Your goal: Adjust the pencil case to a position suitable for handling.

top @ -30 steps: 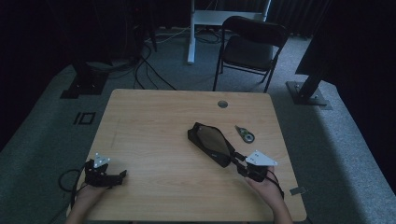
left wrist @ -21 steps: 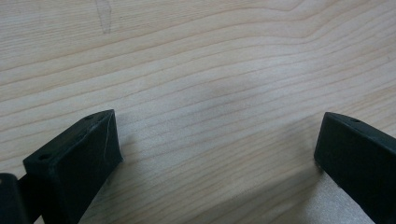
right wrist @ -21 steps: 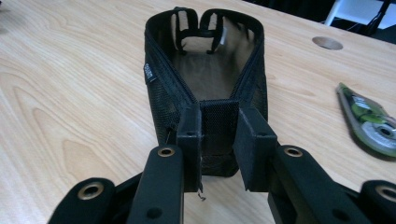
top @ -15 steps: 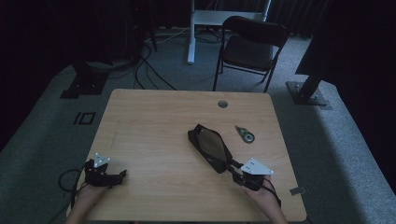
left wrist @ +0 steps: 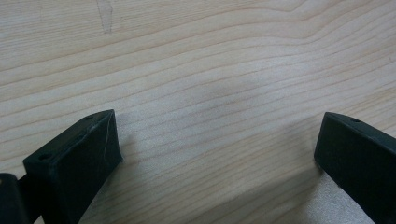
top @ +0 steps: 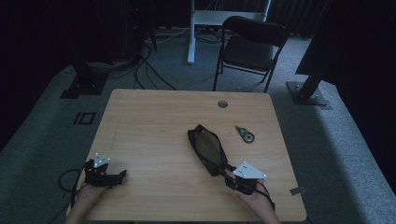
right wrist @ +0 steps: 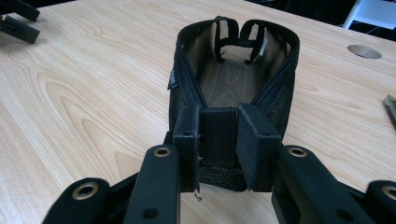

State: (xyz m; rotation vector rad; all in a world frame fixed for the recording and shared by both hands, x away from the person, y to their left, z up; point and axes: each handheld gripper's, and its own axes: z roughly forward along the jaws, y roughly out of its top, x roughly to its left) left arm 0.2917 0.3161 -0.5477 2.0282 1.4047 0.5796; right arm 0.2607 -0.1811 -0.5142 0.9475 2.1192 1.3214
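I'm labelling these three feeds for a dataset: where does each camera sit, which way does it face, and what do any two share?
High view: above the person's side, looking forward and down on the table; both hands, left gripper and right gripper enter from below.
Left gripper view: on the left gripper, facing down at bare wood, fingers apart.
Right gripper view: on the right gripper, looking along the table; fingers pinch the end of the open black pouch.
Shared: the pouch appears in the high and right gripper views.
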